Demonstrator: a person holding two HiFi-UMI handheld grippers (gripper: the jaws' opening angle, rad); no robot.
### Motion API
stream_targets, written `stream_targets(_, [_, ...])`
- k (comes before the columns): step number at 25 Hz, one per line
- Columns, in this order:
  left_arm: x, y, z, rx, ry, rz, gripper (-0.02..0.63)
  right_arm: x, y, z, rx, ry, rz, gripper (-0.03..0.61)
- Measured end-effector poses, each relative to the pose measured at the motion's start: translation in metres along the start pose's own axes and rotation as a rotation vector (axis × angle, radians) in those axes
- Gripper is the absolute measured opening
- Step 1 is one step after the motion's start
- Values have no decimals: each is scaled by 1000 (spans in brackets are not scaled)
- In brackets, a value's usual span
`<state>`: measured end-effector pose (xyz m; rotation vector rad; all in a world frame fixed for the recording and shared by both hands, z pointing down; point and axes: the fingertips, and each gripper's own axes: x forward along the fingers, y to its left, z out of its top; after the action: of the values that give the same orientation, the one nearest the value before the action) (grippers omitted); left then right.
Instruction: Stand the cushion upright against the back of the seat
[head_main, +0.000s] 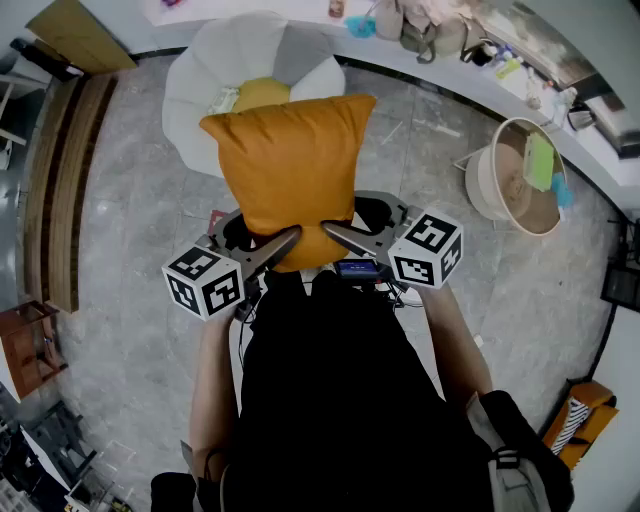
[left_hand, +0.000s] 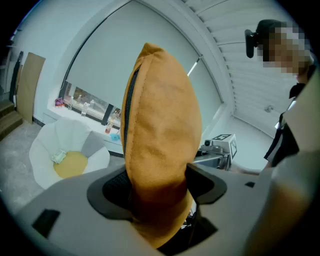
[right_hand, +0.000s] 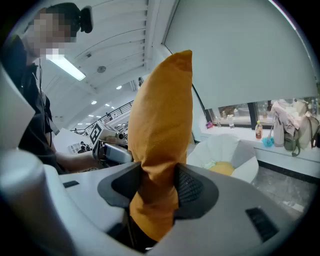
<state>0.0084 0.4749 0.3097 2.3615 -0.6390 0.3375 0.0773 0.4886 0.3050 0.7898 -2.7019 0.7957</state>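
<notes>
In air before white chair (head_main: 205, 75), above floor (head_main: 120, 220): orange cushion (head_main: 290, 165) upright, bottom corners pinched by left tongs (head_main: 265, 240) and right tongs (head_main: 358, 230), both clamped on fabric.

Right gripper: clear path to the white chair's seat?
Probably yes. Only bare floor shows between the right gripper and the white chair, though its jaws are clamped on the orange cushion.
</notes>
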Motion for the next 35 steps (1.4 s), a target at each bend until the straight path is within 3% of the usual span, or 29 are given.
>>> stream_targets(35, [23,-35,-31,-16,44,-4,350,-40,-2,-35,83,16,-28,239])
